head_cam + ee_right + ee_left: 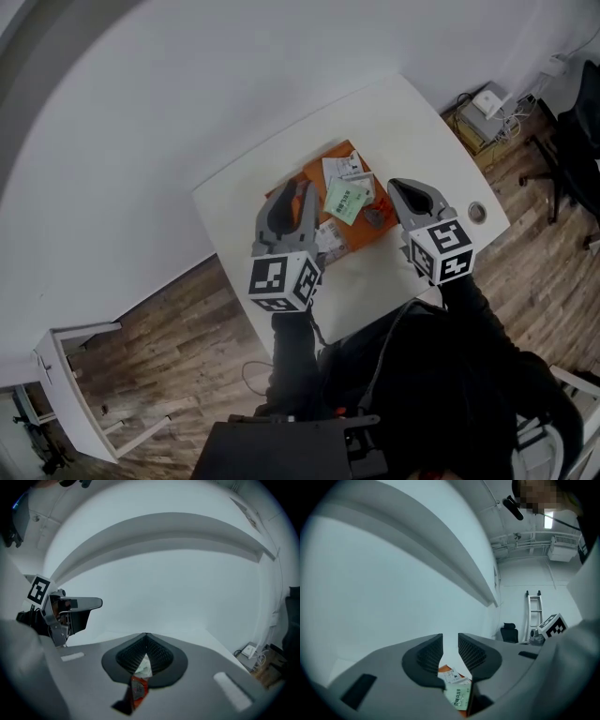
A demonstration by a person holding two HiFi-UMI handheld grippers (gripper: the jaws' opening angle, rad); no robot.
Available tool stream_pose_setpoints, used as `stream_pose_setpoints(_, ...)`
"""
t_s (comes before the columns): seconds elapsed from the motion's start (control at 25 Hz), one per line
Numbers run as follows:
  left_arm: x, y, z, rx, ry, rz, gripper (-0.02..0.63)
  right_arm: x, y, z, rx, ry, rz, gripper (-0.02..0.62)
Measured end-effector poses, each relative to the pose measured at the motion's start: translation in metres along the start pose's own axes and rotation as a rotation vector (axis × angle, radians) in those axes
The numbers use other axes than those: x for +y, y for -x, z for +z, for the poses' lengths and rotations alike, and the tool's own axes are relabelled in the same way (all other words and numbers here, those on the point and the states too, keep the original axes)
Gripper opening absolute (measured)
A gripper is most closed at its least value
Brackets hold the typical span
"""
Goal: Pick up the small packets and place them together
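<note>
Several small packets lie on an orange mat on the white table: white ones, a green-and-white one and a dark one. My left gripper hovers above the mat's left part. Its jaws stand apart and bare wall shows between the tips. The green-and-white packet and a bit of orange mat show low in the gap; I cannot tell whether it touches the jaws. My right gripper hangs over the mat's right edge with its tips together, pinching a white-and-red packet.
A round cable hole sits near the table's right corner. A power box with cables and an office chair stand on the wood floor at the right. A small white stand is at the lower left. A ladder leans far off.
</note>
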State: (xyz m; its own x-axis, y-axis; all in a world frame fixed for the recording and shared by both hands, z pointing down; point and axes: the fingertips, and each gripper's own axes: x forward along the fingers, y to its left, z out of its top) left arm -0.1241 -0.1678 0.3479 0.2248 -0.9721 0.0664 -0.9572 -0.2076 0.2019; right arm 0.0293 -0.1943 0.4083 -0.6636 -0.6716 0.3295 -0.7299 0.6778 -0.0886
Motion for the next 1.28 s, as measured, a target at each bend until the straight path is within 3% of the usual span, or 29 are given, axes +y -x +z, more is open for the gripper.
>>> stream_pose_setpoints(0.12, 0.012, 0.015, 0.019, -0.048, -0.048, 0.103, 0.011, 0.02, -0.003, 0.033, -0.075, 0.024, 0.037, 0.002)
stream_pose_setpoints(0.32, 0.02, 0.03, 0.028, -0.057, -0.109, 0.216, 0.0, 0.047, -0.007, 0.077, -0.187, 0.03, 0.053, 0.002)
stream_pose_setpoints(0.52, 0.018, 0.034, 0.025, -0.036, -0.094, 0.233, 0.0, 0.06, -0.008, 0.088, -0.216, 0.014, 0.056, 0.0)
stream_pose_setpoints(0.84, 0.011, 0.034, 0.023, -0.033, -0.103, 0.224, 0.0, 0.067, -0.003, 0.097, -0.229, 0.137, 0.026, 0.0)
stream_pose_setpoints(1.28, 0.004, 0.033, 0.022, -0.02, -0.119, 0.207, 0.0, 0.059, 0.004, 0.098, -0.238, 0.125, 0.0, 0.0)
